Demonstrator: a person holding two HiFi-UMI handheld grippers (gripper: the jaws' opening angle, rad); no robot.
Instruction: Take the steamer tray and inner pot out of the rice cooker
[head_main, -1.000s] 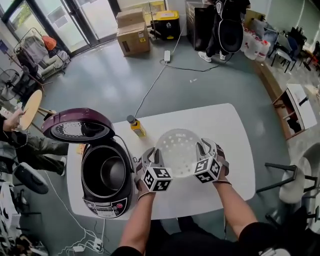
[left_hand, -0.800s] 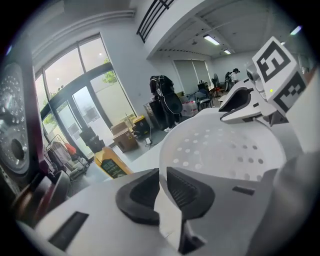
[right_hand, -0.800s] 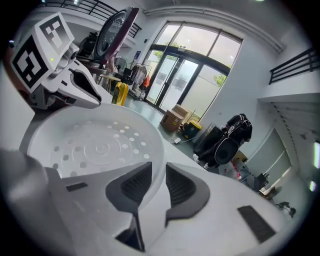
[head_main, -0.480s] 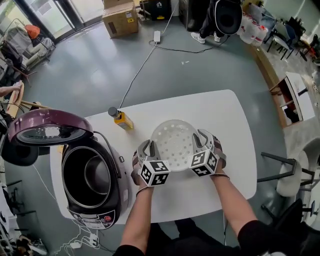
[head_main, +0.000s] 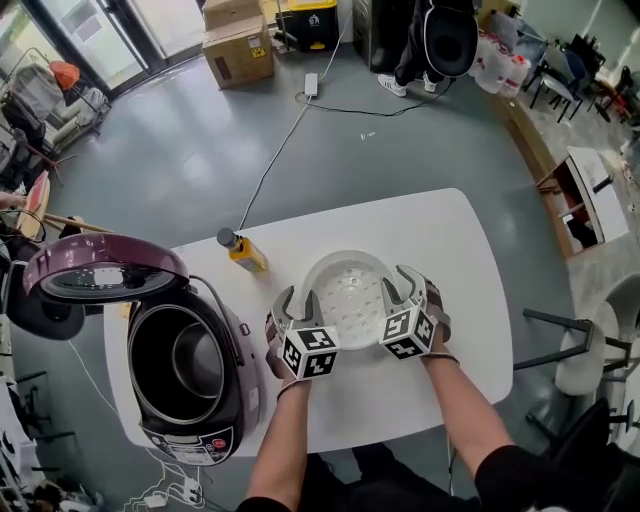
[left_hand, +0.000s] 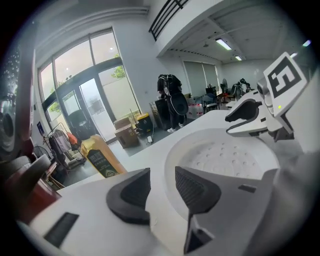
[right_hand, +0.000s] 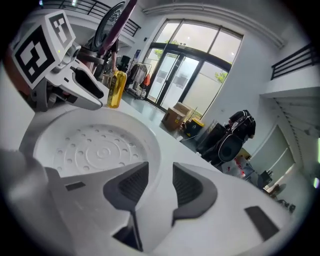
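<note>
Steamer tray: We find the white perforated steamer tray (head_main: 348, 290) out of the cooker and resting flat on the white table (head_main: 450, 235), near its middle.
Step in hand: We judge this to be the release of the tray, which closes the first half of the task.
Left gripper: The left gripper (head_main: 298, 298) straddles the tray's near-left rim. Its jaws have just been opening, and the rim runs between them with a visible gap on each side, so we read it as let go.
Right gripper: The right gripper (head_main: 400, 282) straddles the near-right rim in the same way. Its jaws have just been opening and the pads stand clear of the rim, so it too is released.
Tray relative to grippers: The tray lies between the two grippers, one on either side, each with one jaw inside the tray and the other outside it.
Inner pot: The dark inner pot (head_main: 188, 360) sits in the rice cooker (head_main: 200, 440), at the table's left end, well apart from both grippers.
Lid: The purple lid (head_main: 105, 270) stands raised, leaving the pot open from above.
Next move: We expect both grippers to draw back off the rim, cross left to the cooker, and take the pot's edge for a straight lift.
Nearby: A yellow bottle (head_main: 243, 252) stands between cooker and tray, beside that path.
</note>
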